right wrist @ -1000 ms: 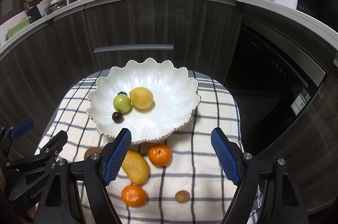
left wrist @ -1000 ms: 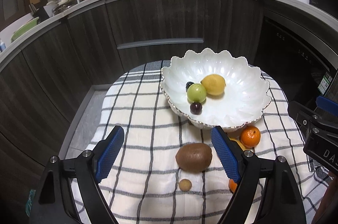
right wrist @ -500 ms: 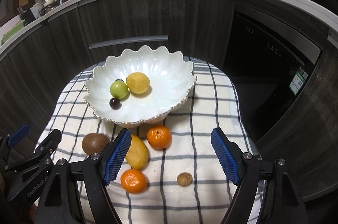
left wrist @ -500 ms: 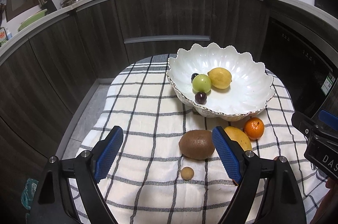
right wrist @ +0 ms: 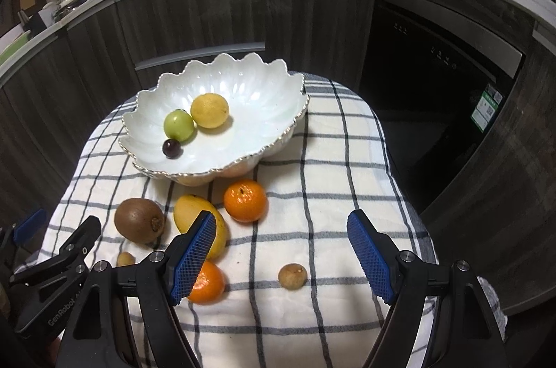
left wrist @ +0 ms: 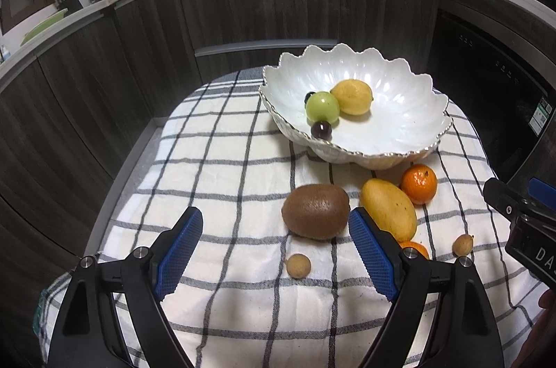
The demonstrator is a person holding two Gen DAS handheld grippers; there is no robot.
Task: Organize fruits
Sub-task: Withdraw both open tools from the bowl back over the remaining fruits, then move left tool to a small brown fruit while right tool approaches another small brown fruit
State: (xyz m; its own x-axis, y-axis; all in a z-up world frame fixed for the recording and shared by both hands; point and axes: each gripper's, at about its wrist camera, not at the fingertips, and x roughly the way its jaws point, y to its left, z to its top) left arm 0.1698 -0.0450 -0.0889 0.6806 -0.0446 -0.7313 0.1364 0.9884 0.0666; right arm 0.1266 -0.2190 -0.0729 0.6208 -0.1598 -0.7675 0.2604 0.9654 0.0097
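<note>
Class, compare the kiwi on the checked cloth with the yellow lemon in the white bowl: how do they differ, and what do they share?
The kiwi is brown and dull; the lemon is bright yellow. The kiwi lies on the checked cloth, outside the white bowl; the lemon sits inside it. The kiwi lies apart from other fruit; the lemon rests against a green fruit. Both are oval, whole and unheld.

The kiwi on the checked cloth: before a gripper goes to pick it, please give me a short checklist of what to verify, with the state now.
1. Left gripper open, nothing between its pads: ok.
2. Right gripper open, empty: ok.
3. Kiwi lies free on the cloth: ok.
4. Clearance beside kiwi: mango close on its right; not ok.
5. Free room in the white bowl: ok.
6. Kiwi firmness: cannot tell.
</note>
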